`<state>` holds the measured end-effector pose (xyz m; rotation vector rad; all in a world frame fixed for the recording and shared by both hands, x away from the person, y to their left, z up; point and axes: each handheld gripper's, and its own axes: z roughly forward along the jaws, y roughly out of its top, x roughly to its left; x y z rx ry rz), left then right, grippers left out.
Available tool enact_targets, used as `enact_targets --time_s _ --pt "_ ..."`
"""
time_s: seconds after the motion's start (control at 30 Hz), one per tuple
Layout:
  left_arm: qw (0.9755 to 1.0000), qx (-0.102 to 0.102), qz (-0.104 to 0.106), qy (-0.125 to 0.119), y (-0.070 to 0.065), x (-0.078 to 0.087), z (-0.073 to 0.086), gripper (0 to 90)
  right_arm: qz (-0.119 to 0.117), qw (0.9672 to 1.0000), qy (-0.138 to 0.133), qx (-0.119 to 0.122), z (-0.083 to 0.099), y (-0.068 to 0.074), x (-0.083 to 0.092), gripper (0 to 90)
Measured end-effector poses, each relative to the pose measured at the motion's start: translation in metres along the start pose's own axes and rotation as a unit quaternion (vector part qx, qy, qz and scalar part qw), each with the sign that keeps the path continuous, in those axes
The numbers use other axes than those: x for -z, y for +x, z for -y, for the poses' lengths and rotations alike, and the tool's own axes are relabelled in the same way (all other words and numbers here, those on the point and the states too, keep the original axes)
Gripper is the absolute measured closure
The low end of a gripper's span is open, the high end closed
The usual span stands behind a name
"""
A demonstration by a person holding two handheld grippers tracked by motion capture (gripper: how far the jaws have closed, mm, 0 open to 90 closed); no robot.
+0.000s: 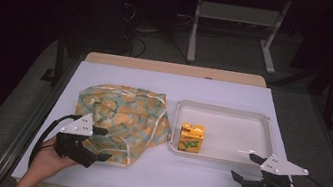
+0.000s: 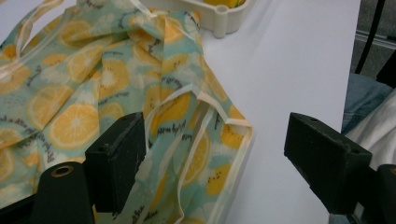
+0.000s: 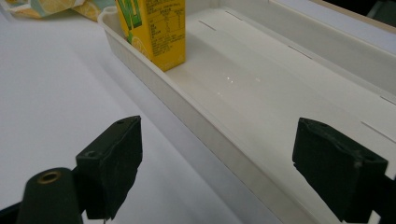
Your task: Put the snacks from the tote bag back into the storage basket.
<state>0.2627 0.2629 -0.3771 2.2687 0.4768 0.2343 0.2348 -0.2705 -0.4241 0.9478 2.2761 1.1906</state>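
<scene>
A crumpled cloth bag (image 1: 123, 117) printed with orange slices lies on the left half of the table. My left gripper (image 1: 102, 143) stands open at the bag's near edge; in the left gripper view the bag's (image 2: 116, 88) cream-trimmed corner lies between the wide-apart jaws. A yellow drink carton (image 1: 191, 137) stands upright in the near left corner of a white tray (image 1: 251, 118). My right gripper (image 1: 246, 167) is open just in front of the tray's near right edge, one jaw over the tray (image 3: 210, 126), the carton (image 3: 154, 32) farther off.
The white table top (image 1: 181, 182) ends close behind both hands. In the left gripper view a corner of the tray (image 2: 219, 18) sits beyond the bag. Desk legs and cables stand on the floor past the table's far edge.
</scene>
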Motion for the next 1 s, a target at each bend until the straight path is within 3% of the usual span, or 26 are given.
enact_targets --time_s 0.43,0.7,1.0 --pt "0.9996 0.024 -0.011 0.000 -0.003 0.003 0.023 20.4 0.000 1.0000 0.003 -0.004 0.001 0.000 -0.001 15.5" --pt "0.9996 0.014 -0.022 -0.003 -0.011 0.007 0.033 20.4 0.003 1.0000 -0.002 -0.005 0.002 0.000 0.002 15.2" --pt "0.9993 0.019 -0.025 -0.019 -0.015 0.012 0.038 20.4 -0.008 1.0000 0.004 0.002 0.002 0.002 -0.002 14.9"
